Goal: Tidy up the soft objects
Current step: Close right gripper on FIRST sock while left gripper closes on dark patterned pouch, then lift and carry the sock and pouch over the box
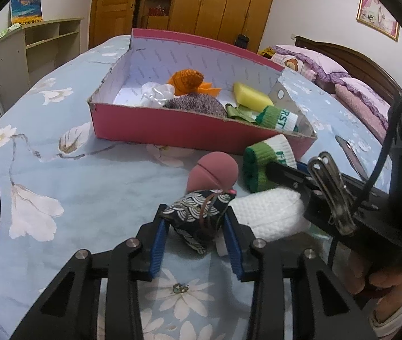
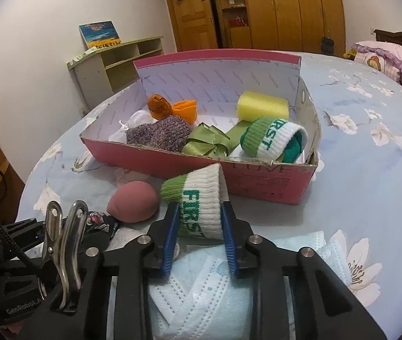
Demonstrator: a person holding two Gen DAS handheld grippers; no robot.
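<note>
Landmark: the pink box [image 1: 172,130] sits on the floral bedspread [image 1: 59,175], open side up, and everything below is placed against it.
Your left gripper [image 1: 198,226]: clenched on the dark patterned pouch [image 1: 198,221]; both blue pads [image 1: 157,243] press its sides. The pouch lies on the bedspread well short of the box's near wall.
Pouch axis: its long axis runs away from you toward the box, the tied end with the brown cord pointing at the box and the broad end toward your hand.
Your right gripper [image 2: 201,226]: grasping the green and white sock roll [image 2: 198,204], the pads tight against its white band. The roll is just in front of the box's near wall, close to the right corner.
Roll axis: its long axis leans from your fingers up toward the box; the green end points left, and the lettering "FIRST" runs down the band toward you.
Pink sponge egg [image 2: 133,204]: on the bedspread just left of the held roll, in front of the box.
White knitted cloth [image 1: 269,212]: beside the pouch, further from the box than the sock roll.
Face mask [image 2: 201,291]: under your right gripper, nearest to you and farthest from the box.
Inside the box: a second sock roll [image 2: 271,138] at the near right corner, yellow sponge [image 2: 262,109] behind it, green ribbon [image 2: 206,141], grey knit piece [image 2: 158,136], and orange cloth [image 2: 170,109] toward the back left.
</note>
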